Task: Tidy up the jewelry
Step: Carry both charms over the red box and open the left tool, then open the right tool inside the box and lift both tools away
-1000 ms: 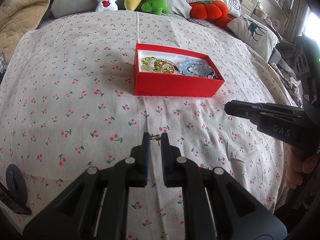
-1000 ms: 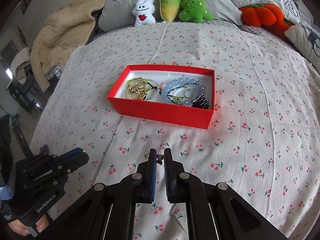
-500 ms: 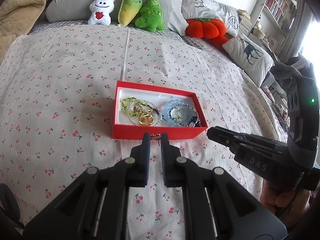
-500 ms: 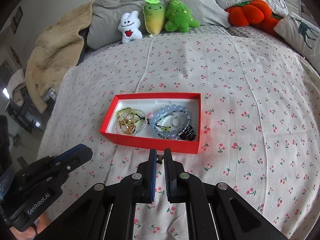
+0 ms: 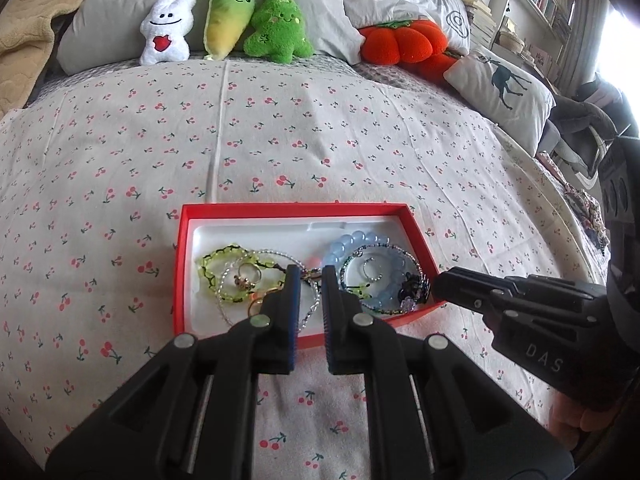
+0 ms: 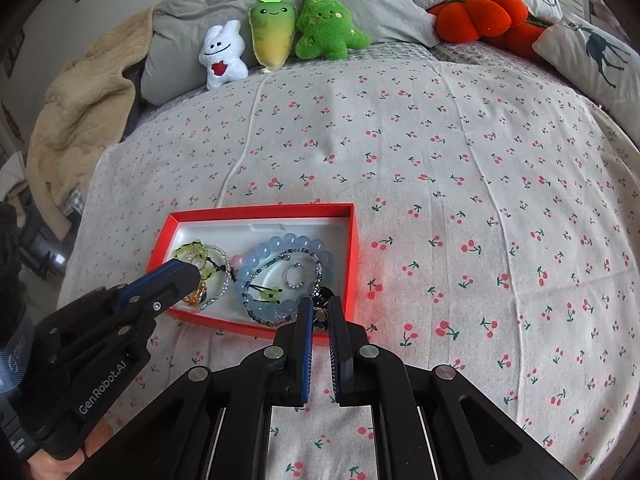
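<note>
Black fingers with blue pads frame both views. The left gripper [image 5: 307, 276] sits low centre in its frame with its tips over the near half of the red box [image 5: 280, 211]. Its jaws stand a narrow gap apart, and something thin and dark shows between the tips, but I cannot tell whether it is pinched there or only lies in the box behind. The right gripper [image 6: 321, 306] sits low centre in its own view, tips over the box's near right corner, jaws likewise a little apart with a small dark piece showing between them; whether it is gripped I cannot tell either.

Both claws probably hang over the box because that is where the jewelry belongs: a piece let go here would fall inside the walls and not onto the cloth.

In the box, left of centre in the left view, lies a green bracelet [image 5: 218, 268], tangled with a clear bead strand and a gold ring [image 5: 262, 300]. To the right lies a blue bead bracelet [image 5: 356, 246] around a small silver ring [image 5: 370, 270], with dark pieces against the right wall. The heaps overlap, so a dropped piece may snag.

The box rests on a cherry-print sheet [image 5: 320, 140]. Along the top of both frames stand plush toys [image 5: 232, 20] against grey pillows.
</note>
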A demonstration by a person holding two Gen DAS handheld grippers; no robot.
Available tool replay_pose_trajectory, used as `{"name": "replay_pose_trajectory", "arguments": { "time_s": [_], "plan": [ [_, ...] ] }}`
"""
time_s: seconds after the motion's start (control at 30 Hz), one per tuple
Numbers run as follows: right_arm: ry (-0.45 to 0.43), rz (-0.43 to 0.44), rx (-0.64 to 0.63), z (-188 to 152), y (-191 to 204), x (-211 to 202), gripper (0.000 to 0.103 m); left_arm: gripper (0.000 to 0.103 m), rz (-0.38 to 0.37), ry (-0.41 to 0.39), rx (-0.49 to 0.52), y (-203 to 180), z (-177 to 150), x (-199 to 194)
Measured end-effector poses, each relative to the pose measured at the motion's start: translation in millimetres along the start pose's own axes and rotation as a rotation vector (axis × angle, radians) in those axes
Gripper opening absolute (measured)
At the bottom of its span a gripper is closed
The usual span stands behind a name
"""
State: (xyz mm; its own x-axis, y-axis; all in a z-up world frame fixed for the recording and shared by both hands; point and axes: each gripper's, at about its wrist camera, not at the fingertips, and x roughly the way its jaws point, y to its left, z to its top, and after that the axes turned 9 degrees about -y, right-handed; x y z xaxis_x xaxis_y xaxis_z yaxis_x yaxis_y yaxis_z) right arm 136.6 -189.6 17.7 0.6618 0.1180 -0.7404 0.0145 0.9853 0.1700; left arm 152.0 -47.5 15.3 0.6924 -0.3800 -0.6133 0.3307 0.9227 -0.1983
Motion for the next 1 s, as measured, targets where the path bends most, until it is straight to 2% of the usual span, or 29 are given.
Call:
{"name": "replay_pose_trajectory", "arguments": {
  "time_s": [0.2,0.47,0.87,1.0],
  "plan": [
    [0.003,0.004,-0.002,0,-4,3,0.008,0.014,0.014,-0.007,-0.002,1,-1,4],
    [-0.001,0.011,-0.022,2,7,3,0.008,0.042,0.056,-0.027,0.001,7,-2,-24],
    [-0.031,0.024,-0.077,17,32,22,0.008,0.052,0.169,0.094,-0.038,34,-23,-36],
    [-0.022,0.076,-0.086,20,42,31,0.008,0.052,0.183,0.119,-0.037,40,-28,-35]
  ]
}}
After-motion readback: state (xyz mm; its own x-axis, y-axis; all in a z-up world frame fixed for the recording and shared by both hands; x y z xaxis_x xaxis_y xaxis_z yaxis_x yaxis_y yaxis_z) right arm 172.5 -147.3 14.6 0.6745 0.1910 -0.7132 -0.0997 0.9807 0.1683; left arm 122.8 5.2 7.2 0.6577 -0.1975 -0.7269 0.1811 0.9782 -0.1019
